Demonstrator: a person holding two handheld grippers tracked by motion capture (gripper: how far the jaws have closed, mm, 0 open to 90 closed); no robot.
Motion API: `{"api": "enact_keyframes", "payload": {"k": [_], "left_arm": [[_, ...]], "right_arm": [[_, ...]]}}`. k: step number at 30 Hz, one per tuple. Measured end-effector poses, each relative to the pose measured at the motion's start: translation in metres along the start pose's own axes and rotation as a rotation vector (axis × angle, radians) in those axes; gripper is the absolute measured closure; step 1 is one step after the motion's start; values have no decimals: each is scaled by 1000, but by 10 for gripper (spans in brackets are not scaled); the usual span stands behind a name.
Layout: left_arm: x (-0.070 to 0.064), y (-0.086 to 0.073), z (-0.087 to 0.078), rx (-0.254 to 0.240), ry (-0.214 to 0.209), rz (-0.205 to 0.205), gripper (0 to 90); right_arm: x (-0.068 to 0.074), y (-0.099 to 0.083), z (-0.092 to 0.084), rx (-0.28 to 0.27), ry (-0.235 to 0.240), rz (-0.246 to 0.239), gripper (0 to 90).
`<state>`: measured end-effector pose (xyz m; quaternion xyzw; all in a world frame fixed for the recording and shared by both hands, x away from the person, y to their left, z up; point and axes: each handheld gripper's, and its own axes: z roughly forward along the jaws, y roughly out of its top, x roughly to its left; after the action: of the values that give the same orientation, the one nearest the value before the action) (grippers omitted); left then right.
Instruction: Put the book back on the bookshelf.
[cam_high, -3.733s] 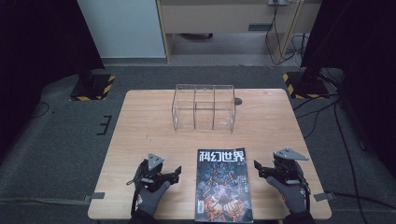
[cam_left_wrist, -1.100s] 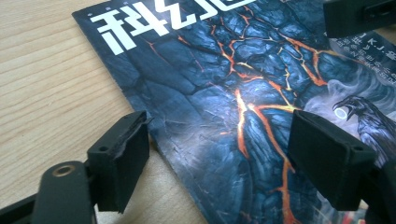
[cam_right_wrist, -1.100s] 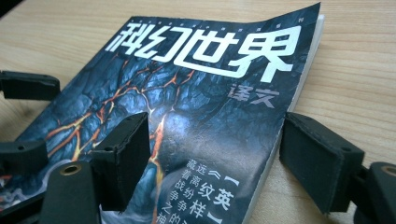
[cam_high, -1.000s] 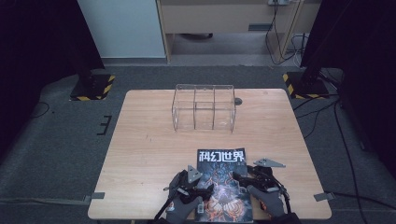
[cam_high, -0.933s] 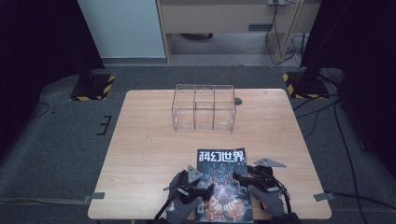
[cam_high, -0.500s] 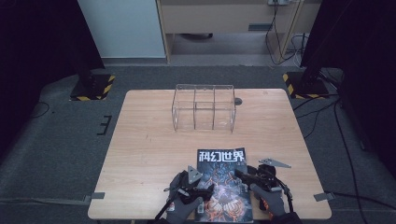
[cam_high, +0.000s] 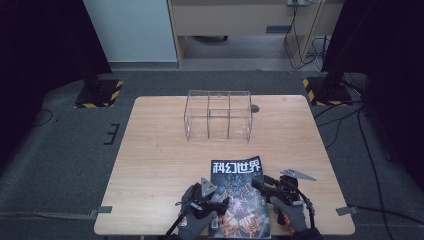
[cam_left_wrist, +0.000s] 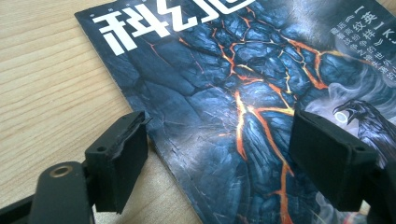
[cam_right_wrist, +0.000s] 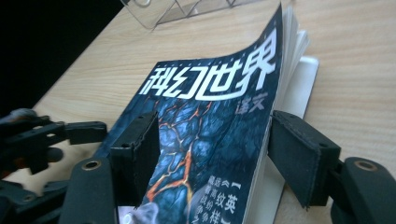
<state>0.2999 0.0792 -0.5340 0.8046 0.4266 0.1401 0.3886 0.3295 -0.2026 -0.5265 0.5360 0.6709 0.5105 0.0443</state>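
Pages of the magazine lift between the right gripper's closing, still-parted jaws; left gripper jaws gape.

Table evenly lit from above, surroundings near black. High view soft and low-detail. Gripper views sharp mid-frame, near jaws slightly blurred, mild sheen on magazine cover.

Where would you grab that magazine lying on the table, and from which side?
Probably at the magazine's open page edge, from the right gripper's side. That edge already curls up off the table with the pages fanned, so one jaw could slide beneath while the other presses on the cover. The left gripper straddles the flat spine edge, where nothing offers a lip.
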Motion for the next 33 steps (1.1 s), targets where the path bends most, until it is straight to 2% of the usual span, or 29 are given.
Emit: {"api": "enact_keyframes", "payload": {"k": [2, 5, 11, 15, 21, 25, 27, 30, 32, 33], "left_arm": [[0, 0, 0, 0, 0, -1, 190], [0, 0, 0, 0, 0, -2, 191], [0, 0, 0, 0, 3, -3, 190], [0, 0, 0, 0, 3, -3, 190], [0, 0, 0, 0, 3, -3, 190], [0, 0, 0, 0, 3, -3, 191], [0, 0, 0, 0, 3, -3, 191], [0, 0, 0, 0, 3, -3, 191], [0, 0, 0, -1, 3, -4, 191], [0, 0, 0, -1, 2, -4, 191]], "right_arm": [[-2, 0, 0, 2, 13, 23, 342], [-3, -1, 0, 14, 6, 15, 342], [-7, -3, 0, 50, -1, 38, 342], [-8, -4, 1, 53, -12, 42, 342], [-9, -2, -4, 6, 61, 102, 343], [-8, -3, -3, 25, 92, 119, 352], [-6, -3, -3, 47, 99, 109, 361], [-2, -4, 0, 68, 64, 39, 360], [-1, -4, 1, 83, 54, 23, 360], [-2, -5, 3, 103, 66, 27, 360]]}}
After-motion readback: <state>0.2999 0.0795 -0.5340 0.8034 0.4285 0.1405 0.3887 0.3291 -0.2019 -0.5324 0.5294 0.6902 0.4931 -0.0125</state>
